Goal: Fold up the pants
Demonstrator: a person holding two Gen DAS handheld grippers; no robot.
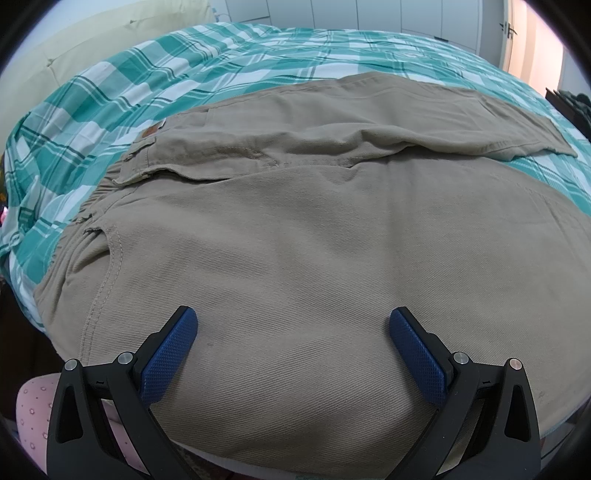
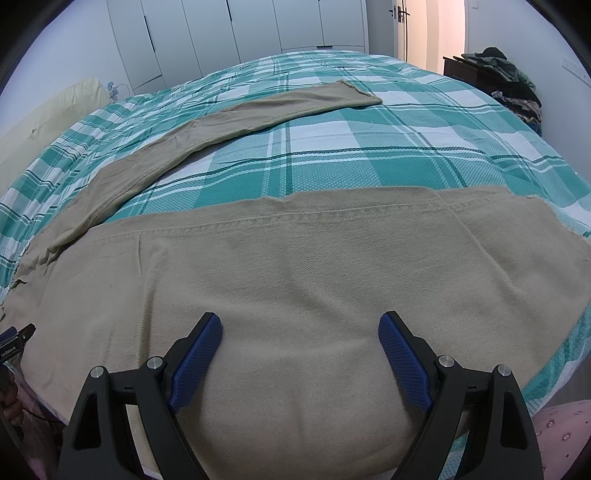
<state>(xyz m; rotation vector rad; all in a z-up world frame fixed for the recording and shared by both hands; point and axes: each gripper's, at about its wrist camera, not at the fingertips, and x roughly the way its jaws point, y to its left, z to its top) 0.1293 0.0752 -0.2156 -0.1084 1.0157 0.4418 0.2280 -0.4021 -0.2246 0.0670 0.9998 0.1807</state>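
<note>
Khaki pants point(image 1: 295, 229) lie spread flat on a bed with a green and white plaid cover point(image 1: 110, 110). In the left wrist view my left gripper point(image 1: 293, 317) is open over the near leg, close to the waistband and a back pocket with a small tag point(image 1: 151, 130); the far leg runs off to the right. In the right wrist view my right gripper point(image 2: 300, 321) is open just above the near leg's lower end point(image 2: 314, 258). The far leg point(image 2: 229, 118) angles away across the bed. Neither gripper holds cloth.
A cream headboard point(image 1: 92, 40) stands at the bed's left end. White wardrobe doors point(image 2: 240, 29) line the far wall. A dark side table with piled clothes point(image 2: 506, 77) stands at the right, beside a doorway point(image 2: 436, 33). The left gripper's tip point(image 2: 18, 336) shows at the left edge.
</note>
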